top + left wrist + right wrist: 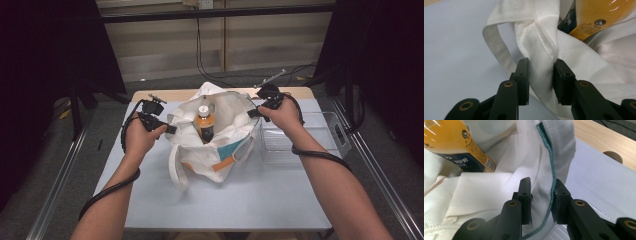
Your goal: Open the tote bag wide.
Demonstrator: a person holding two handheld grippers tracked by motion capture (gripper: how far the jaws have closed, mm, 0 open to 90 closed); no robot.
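Each gripper's jaws are clamped on the rim of the white tote bag (212, 145) at the table's middle: the left gripper (169, 129) at its nine o'clock edge, the right gripper (252, 113) at two o'clock. Uneven pulling could likely slip the cloth free or topple the orange juice bottle (204, 122) standing inside. The bag is soft, creased, teal-and-orange patched, handles drooping; a clear plastic bin (320, 137) sits at three o'clock.

Pale counter (210, 200) on grey floor (45, 150); ribbed wall (165, 45) beyond, dark curtains (45, 55) either side.
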